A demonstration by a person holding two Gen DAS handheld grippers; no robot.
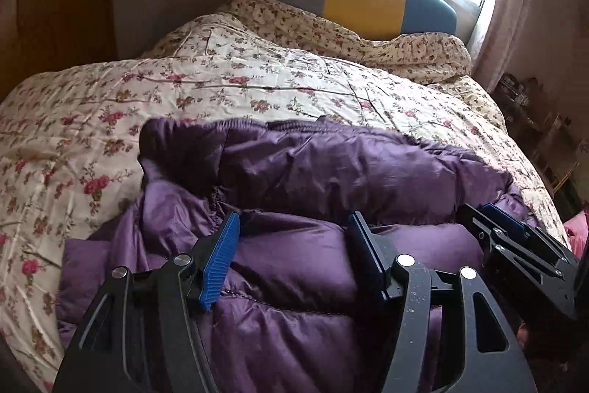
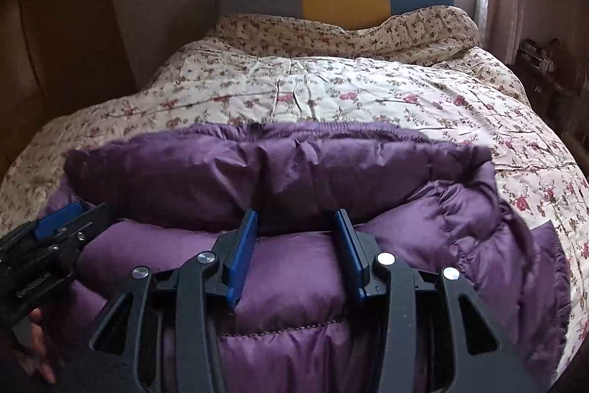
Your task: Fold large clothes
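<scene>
Both your left gripper [image 1: 294,227] and right gripper [image 2: 296,223] have released jaws, nothing clamped. The purple padded jacket [image 2: 279,164] lies folded on the bed [image 2: 331,83], just under and ahead of them. Lift clear without snagging the top layer.

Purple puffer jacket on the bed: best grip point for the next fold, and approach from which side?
Judgement: take the purple jacket by its far elastic hem, coming over the top from the near side. That edge is a thin, firm band lying free on the floral quilt; the puffed panels are bulky and slippery.
</scene>
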